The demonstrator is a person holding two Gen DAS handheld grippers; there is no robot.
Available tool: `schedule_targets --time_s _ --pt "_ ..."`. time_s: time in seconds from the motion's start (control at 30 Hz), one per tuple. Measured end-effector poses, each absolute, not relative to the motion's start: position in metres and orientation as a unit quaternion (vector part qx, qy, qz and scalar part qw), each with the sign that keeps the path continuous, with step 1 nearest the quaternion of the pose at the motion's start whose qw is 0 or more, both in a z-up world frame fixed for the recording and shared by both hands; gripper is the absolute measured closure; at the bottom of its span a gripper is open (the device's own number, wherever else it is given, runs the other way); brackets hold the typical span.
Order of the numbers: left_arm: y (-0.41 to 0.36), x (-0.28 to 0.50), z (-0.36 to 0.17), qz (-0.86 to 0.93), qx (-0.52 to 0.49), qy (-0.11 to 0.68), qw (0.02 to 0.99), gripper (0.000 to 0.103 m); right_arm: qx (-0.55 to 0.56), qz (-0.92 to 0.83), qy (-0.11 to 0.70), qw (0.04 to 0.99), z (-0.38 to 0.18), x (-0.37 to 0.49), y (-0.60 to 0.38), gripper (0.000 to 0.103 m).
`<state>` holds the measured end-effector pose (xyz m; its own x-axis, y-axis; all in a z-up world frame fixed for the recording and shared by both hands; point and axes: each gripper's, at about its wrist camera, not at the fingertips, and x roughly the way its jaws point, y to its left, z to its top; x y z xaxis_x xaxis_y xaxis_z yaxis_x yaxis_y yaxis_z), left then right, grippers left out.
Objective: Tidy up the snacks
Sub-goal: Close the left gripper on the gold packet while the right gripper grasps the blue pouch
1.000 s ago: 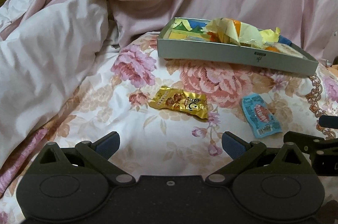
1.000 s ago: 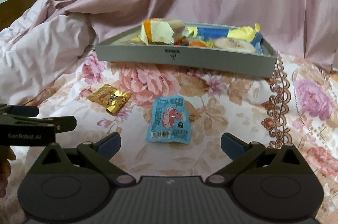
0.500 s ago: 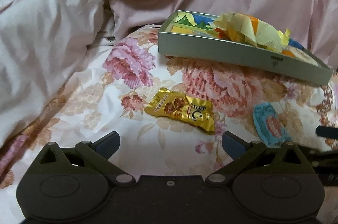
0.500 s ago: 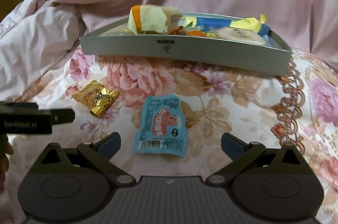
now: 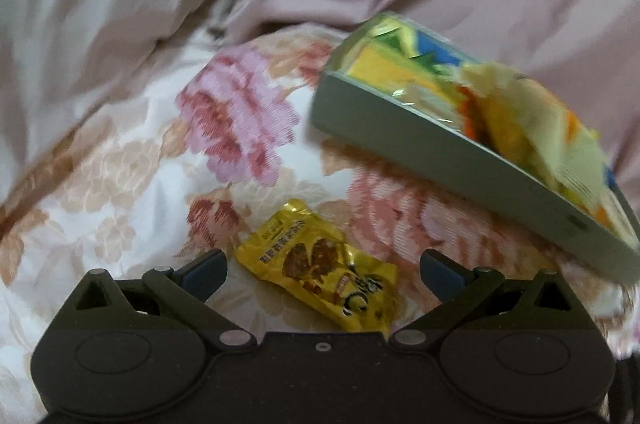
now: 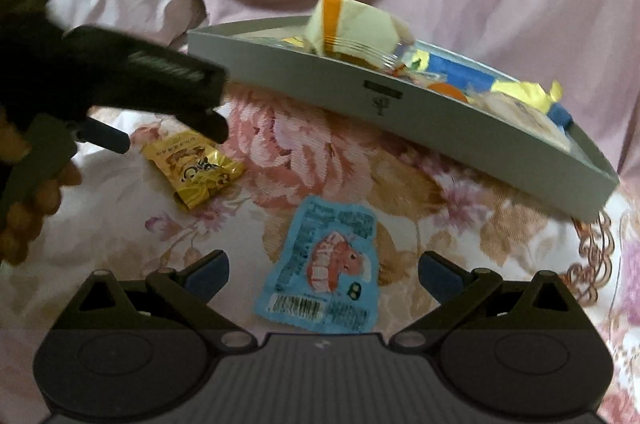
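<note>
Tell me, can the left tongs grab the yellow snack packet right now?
Probably yes. The left tongs are open, and the yellow snack packet lies flat on the flowery bedspread right between the fingers. Nothing covers it, and the grey tray sits off to the side.

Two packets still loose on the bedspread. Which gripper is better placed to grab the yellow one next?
Left. The yellow packet lies between the open left gripper fingers, close in. The right gripper, also open, frames the blue packet instead, with the yellow one off to its left.
</note>
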<state>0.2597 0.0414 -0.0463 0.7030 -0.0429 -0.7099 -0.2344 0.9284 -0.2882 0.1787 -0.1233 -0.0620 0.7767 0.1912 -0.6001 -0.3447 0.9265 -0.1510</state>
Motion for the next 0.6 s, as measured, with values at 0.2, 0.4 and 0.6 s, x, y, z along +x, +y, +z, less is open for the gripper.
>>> schedule_targets --time_s 0.2,0.4,0.6 --pt "0.041 0.283 -0.054 0.108 -0.22 0.417 0.876 0.001 -0.131 0.151 0.295 0.934 -0.062 0.178 -0.122 0.0" --pt "0.026 0.299 -0.057 0.128 -0.169 0.447 0.869 0.002 -0.114 0.145 0.308 0.933 -0.065 0.187 -0.126 0.0" --pt "0.026 0.299 -0.059 0.128 -0.147 0.455 0.869 0.01 -0.117 0.146 0.306 0.933 -0.062 0.184 -0.125 0.0"
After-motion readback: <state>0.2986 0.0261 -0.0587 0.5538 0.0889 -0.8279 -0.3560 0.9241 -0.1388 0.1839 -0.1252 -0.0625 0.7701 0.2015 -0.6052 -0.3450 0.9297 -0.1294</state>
